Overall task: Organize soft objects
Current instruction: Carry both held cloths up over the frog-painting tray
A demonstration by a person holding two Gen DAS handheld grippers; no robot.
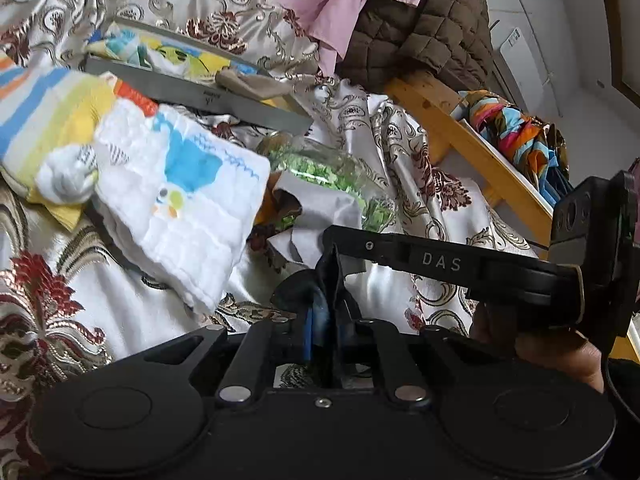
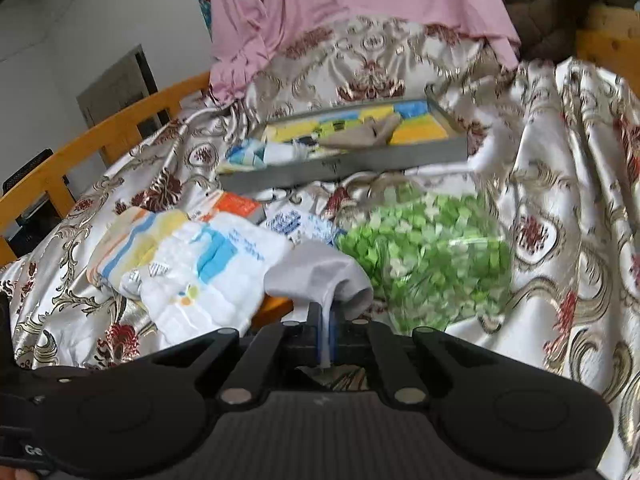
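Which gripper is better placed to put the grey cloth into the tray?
Probably the right gripper: it is shut on the grey cloth, and the grey tray lies straight ahead. The left gripper looks closed on something dark.

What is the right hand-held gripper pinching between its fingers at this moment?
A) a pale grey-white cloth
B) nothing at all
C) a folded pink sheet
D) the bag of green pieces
A: in the right wrist view the right hand-held gripper is closed on a hanging fold of the pale grey-white cloth, while the bag of green pieces lies apart on the bedspread to its right.
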